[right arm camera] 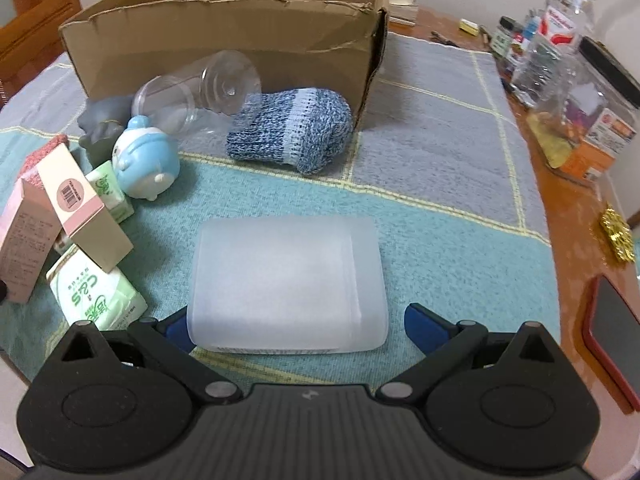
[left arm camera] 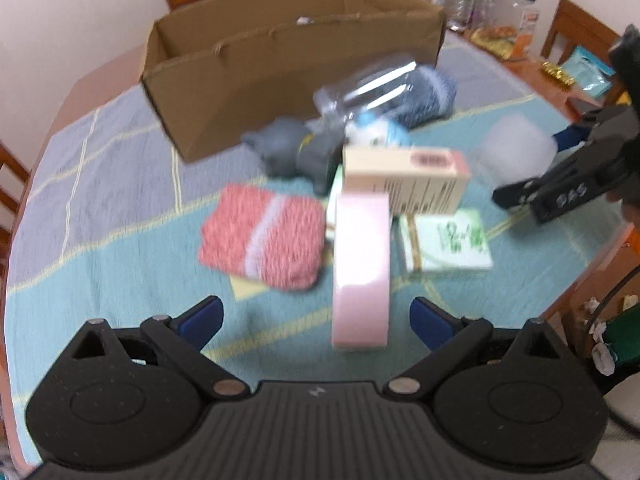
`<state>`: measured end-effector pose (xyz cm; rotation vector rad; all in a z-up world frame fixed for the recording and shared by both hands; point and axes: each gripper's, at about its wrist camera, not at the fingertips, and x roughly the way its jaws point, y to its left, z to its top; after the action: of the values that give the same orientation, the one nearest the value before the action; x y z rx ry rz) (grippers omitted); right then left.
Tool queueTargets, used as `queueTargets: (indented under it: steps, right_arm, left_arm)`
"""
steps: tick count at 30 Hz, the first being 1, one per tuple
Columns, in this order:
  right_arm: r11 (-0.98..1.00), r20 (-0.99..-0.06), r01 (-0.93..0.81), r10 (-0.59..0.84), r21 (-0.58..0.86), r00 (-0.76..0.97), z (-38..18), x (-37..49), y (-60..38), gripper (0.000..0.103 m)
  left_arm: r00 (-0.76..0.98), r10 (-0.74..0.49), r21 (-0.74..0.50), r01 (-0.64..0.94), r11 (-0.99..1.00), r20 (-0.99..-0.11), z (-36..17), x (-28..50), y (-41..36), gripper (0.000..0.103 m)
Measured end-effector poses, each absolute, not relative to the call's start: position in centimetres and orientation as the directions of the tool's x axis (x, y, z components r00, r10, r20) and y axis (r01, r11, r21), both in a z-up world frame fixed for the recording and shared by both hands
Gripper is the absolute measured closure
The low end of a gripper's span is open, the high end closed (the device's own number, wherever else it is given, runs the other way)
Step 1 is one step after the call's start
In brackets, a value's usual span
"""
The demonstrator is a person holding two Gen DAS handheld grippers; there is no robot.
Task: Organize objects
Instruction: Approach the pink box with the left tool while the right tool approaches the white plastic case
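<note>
Frosted plastic box point(right arm camera: 288, 284) sits low in the middle of the right wrist frame, between the spread fingers of the right claw point(right arm camera: 294, 326); whether they touch it is unclear. Above it, a cardboard box point(right arm camera: 224, 44) stands on the table point(right arm camera: 440, 120) with a blue sock point(right arm camera: 292, 132) and clear cup point(right arm camera: 200, 92) before it. Left claw point(left arm camera: 316, 318) hangs released over a pink box point(left arm camera: 362, 268) and red sock point(left arm camera: 262, 236).
</note>
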<state>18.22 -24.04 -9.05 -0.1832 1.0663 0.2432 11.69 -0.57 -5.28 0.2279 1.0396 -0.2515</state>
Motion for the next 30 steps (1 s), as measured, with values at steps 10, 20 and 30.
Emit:
queueTargets:
  steps: [10,20,30]
  right_arm:
    - [0.927,-0.881,-0.374,0.174,-0.004,0.440,-9.4,18.5,-25.1,0.000]
    - [0.917,-0.882,-0.400,0.186,-0.002,0.432,-9.4,18.3,-25.7,0.000]
    - [0.903,-0.864,-0.429,0.209,-0.009,0.459,-8.2,18.6,-25.4,0.000]
  left_arm:
    - [0.474,0.076,0.144,0.108,0.984,-0.877,-6.6,10.7,2.4,0.004]
    - [0.451,0.107,0.133,0.027,0.991,-0.886,-6.2,9.7,4.2,0.004]
    - [0.438,-0.016,-0.031,-0.027,0.999,-0.899,-5.4,8.5,0.9,0.004]
